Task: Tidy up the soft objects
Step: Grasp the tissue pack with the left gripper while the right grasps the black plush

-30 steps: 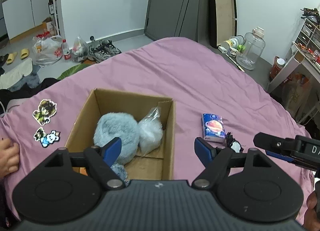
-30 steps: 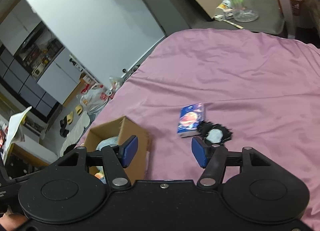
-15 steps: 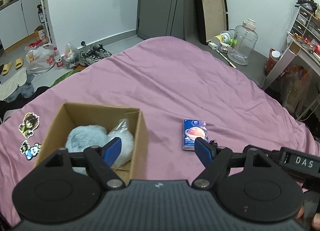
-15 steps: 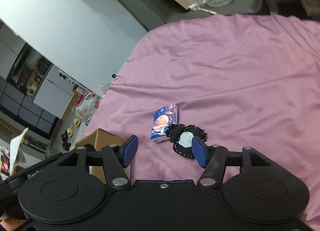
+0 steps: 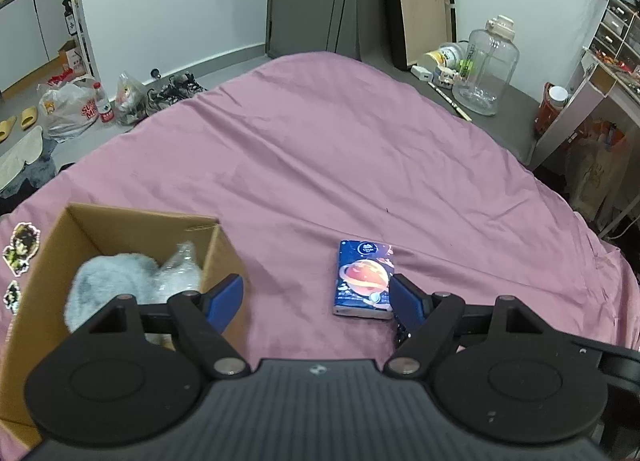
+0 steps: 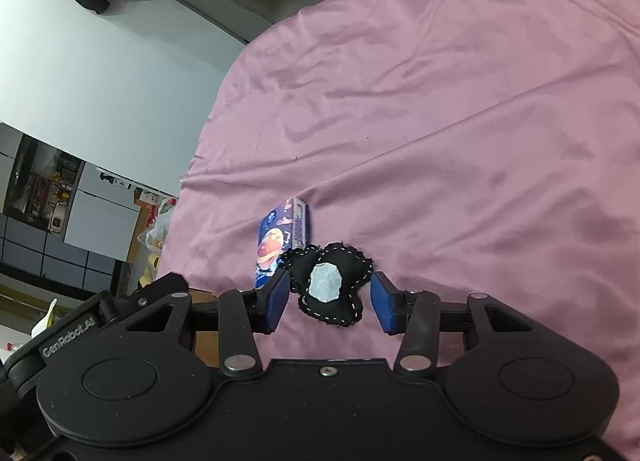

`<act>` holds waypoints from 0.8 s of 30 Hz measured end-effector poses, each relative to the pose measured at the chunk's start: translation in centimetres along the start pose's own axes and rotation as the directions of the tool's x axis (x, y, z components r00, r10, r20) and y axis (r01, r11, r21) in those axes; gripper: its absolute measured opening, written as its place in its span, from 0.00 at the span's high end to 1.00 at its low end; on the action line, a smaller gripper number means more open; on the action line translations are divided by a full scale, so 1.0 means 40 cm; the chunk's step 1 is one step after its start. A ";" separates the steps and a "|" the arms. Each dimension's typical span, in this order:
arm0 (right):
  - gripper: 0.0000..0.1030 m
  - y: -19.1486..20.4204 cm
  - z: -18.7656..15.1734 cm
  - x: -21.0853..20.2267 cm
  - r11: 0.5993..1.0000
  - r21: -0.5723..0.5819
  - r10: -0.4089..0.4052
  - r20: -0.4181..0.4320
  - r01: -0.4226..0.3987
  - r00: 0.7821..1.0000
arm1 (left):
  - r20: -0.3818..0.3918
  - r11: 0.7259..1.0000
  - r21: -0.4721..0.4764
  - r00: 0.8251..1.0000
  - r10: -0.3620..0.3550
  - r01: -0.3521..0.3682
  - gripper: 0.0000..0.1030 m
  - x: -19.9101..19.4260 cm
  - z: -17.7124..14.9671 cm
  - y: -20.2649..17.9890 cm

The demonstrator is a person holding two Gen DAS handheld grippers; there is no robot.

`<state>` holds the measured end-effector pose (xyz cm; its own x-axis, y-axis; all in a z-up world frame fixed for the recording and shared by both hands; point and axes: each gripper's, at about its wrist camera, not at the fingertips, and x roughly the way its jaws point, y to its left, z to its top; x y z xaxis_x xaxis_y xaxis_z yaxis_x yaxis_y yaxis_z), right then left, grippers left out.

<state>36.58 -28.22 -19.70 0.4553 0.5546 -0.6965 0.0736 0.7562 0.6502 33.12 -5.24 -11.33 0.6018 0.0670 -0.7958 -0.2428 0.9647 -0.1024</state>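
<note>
Right gripper (image 6: 330, 303) fingers spread wide, straddling the black felt pouch (image 6: 329, 289) on the pink sheet (image 6: 460, 121), no contact. Left gripper (image 5: 318, 301) fingers spread, empty; tissue pack (image 5: 364, 279) just inside its right finger, cardboard box (image 5: 120, 221) beyond its left.

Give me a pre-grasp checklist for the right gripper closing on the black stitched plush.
1. right gripper open: ok.
2. black stitched plush between the fingers: ok.
3. Pads down at plush height: cannot tell.
4. Space-print tissue pack clear of the left-hand finger: not ok, it sits right beside the plush.
5. left gripper open, holding nothing: ok.
6. cardboard box open, with room beside the blue-grey plush: ok.
</note>
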 end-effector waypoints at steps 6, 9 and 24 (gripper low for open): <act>0.56 -0.011 0.006 0.041 1.000 0.019 0.005 -0.021 -0.005 1.000 | -0.024 1.000 -0.002 1.000 0.001 -0.001 0.24 0.055 0.001 -0.020; 0.56 -0.020 0.005 0.063 1.000 0.029 -0.006 -0.034 0.007 0.999 | -0.042 1.000 -0.016 0.999 0.004 -0.005 0.24 0.083 0.002 -0.024; 0.69 0.009 -0.012 0.125 0.996 -0.069 -0.050 -0.035 0.048 0.998 | -0.104 0.999 -0.048 0.995 -0.008 0.003 0.24 0.202 0.025 -0.046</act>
<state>38.47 -25.02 -23.07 0.4194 0.5277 -0.7387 0.0338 0.8041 0.5936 39.19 -6.20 -16.95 0.5216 0.0325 -0.8526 -0.2773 0.9515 -0.1334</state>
